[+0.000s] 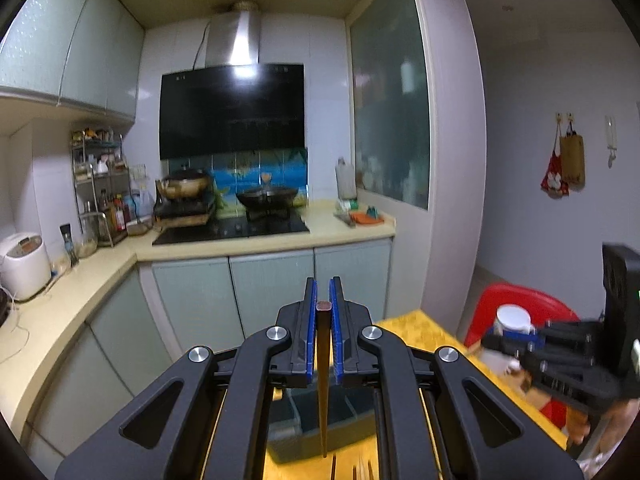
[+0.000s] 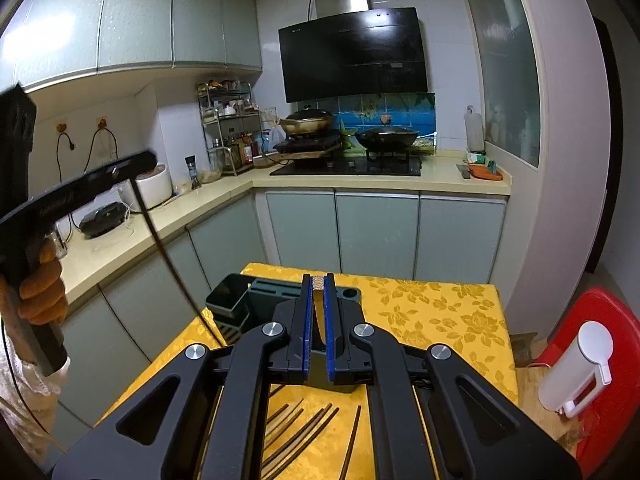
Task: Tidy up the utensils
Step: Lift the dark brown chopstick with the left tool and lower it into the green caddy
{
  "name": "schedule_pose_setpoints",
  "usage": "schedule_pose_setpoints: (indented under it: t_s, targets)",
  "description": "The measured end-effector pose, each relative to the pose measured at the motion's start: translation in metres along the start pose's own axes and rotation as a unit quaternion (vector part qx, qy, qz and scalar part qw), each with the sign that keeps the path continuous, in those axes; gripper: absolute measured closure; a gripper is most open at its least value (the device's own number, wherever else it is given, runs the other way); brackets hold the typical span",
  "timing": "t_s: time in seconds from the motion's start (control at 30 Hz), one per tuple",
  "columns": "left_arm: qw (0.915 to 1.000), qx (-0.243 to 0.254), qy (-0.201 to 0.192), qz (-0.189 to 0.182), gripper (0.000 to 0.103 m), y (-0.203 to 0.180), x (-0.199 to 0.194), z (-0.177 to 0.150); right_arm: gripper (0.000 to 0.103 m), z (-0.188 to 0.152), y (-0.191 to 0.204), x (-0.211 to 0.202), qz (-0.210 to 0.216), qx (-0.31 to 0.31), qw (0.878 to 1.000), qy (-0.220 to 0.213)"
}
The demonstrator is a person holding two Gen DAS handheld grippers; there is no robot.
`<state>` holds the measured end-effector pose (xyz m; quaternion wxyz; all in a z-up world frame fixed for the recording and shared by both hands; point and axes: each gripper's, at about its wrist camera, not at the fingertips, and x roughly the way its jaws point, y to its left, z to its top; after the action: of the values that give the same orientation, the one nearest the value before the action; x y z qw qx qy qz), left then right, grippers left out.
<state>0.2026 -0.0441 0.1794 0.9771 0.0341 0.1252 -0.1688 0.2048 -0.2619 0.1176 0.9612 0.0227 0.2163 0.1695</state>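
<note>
No words or brand names can be read anywhere; the small print on the side of your left tool is too blurry. Your left tongs (image 1: 323, 300) are almost closed and pinch one dark chopstick (image 1: 322, 380) near its top end. It hangs straight down, with its tip over the dark utensil holder (image 1: 296, 436) on the yellow surface (image 1: 416, 332). In the right view your left hand (image 2: 42, 288) grips the handle up high, and the tool points forward and a little upward, with the chopstick dangling below it. Your right tongs (image 2: 318, 300) are also almost closed, on a thin utensil with a pale woven handle (image 2: 317, 285). You hold it upright just above the holder's slotted middle part (image 2: 276, 286). In the left view the right tool comes in from the right side, pointing left near a white cup (image 1: 514, 320) and a red chair (image 1: 516, 300). More loose chopsticks (image 2: 304, 428) lie on the surface in front of the holder, close to you.
</note>
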Motion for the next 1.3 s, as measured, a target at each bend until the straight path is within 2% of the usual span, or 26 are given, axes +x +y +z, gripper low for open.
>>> schedule_pose_setpoints:
  t_s: [0.13, 0.23, 0.33, 0.6, 0.87, 1.1, 1.3]
  targets:
    - [0.999, -0.015, -0.039, 0.016, 0.097, 0.0, 0.012, 0.012, 0.097, 0.005, -0.002, 0.005, 0.002, 0.004, 1.0, -0.003]
    - [0.9984, -0.037, -0.042, 0.011, 0.097, 0.004, 0.026, 0.014, 0.097, 0.006, -0.003, 0.014, 0.003, 0.006, 1.0, 0.003]
    - [0.9984, -0.038, -0.038, 0.018, 0.097, 0.002, 0.042, 0.01, 0.097, 0.006, -0.003, 0.025, 0.003, 0.005, 1.0, 0.016]
    - [0.9984, -0.044, -0.006, 0.034, 0.097, 0.011, 0.08, -0.012, 0.097, -0.005, 0.002, 0.047, 0.002, 0.003, 0.999, 0.051]
    - [0.9975, -0.054, -0.006, 0.045, 0.097, 0.023, 0.087, -0.01, 0.097, -0.008, 0.004, 0.055, 0.002, 0.003, 0.998, 0.058]
    - [0.9969, -0.045, 0.037, 0.053, 0.097, 0.023, 0.104, -0.039, 0.097, -0.016, 0.009, 0.078, -0.021, -0.018, 0.996, 0.084]
    - [0.9959, -0.037, 0.061, 0.056, 0.096, 0.024, 0.105, -0.057, 0.097, -0.026, 0.009, 0.089, -0.021, -0.022, 0.995, 0.096]
